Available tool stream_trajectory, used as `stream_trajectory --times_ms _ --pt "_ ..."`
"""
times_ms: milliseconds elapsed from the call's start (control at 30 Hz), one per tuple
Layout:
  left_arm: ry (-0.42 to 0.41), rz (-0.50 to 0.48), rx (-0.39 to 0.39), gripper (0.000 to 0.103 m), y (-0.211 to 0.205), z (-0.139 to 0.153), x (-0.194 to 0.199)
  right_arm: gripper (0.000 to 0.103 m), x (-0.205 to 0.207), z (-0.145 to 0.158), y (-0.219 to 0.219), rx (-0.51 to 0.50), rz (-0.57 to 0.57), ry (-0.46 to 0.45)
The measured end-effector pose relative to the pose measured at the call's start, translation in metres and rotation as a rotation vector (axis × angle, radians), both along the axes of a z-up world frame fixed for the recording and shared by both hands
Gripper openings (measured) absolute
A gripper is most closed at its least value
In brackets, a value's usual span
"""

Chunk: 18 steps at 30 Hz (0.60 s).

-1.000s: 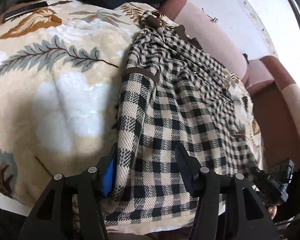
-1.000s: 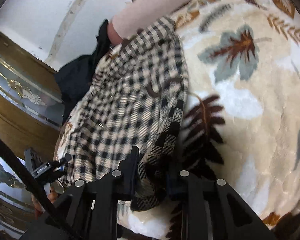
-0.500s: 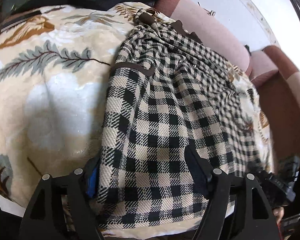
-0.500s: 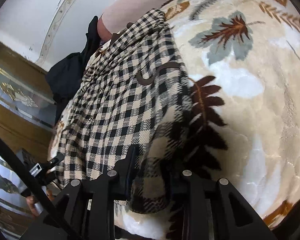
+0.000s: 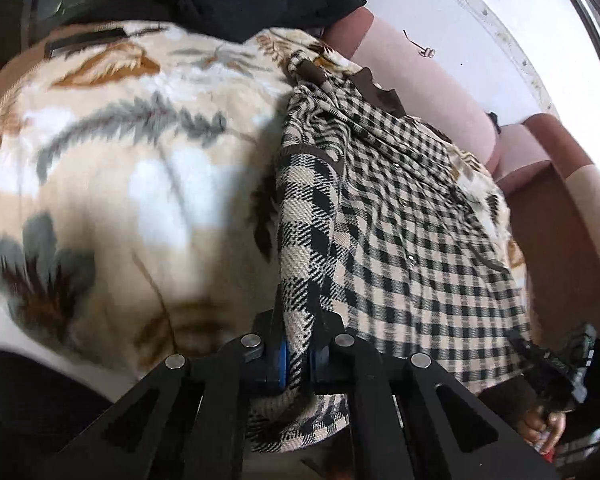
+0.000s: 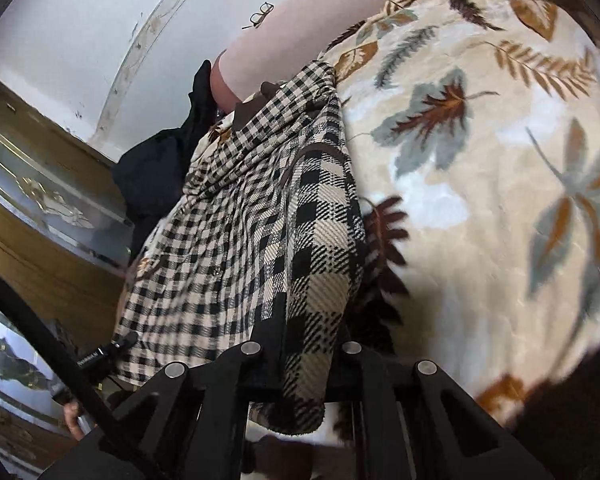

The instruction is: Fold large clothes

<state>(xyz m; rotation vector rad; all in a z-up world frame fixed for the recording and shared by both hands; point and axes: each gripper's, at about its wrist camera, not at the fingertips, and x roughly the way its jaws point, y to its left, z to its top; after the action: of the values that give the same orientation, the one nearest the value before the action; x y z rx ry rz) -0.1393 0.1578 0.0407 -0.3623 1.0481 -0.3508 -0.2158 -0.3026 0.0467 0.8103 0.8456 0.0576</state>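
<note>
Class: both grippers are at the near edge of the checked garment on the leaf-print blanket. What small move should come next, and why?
Probably lift both corners and carry them toward the collar. The left gripper and right gripper are each shut on the checked garment at its near hem, while the rest lies spread over the blanket.

The garment (image 5: 400, 240) is a beige-and-black check, large on one panel and small on the rest, with dark brown trim, lying on a cream blanket (image 5: 120, 168) patterned with grey-blue, rust and brown leaves, beside a pink sofa back (image 5: 432, 92).
</note>
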Motion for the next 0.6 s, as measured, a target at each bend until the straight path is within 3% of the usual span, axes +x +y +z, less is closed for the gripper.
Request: stream_trajectory --times_ms 100,267,600 --pt "0.019 -0.019 -0.005 0.006 -0.002 -0.007 -0.019 0.010 -0.010 -0.006 0.001 0.018 0.010 0.027" --pt "0.000 -0.033 0.063 0.006 -0.009 -0.006 -0.038 0.010 -0.017 -0.016 0.008 0.031 0.036 0.068" --pt "-0.033 -0.021 0.047 0.006 -0.002 0.010 -0.036 0.010 -0.001 0.011 0.015 -0.039 0.083 0.028"
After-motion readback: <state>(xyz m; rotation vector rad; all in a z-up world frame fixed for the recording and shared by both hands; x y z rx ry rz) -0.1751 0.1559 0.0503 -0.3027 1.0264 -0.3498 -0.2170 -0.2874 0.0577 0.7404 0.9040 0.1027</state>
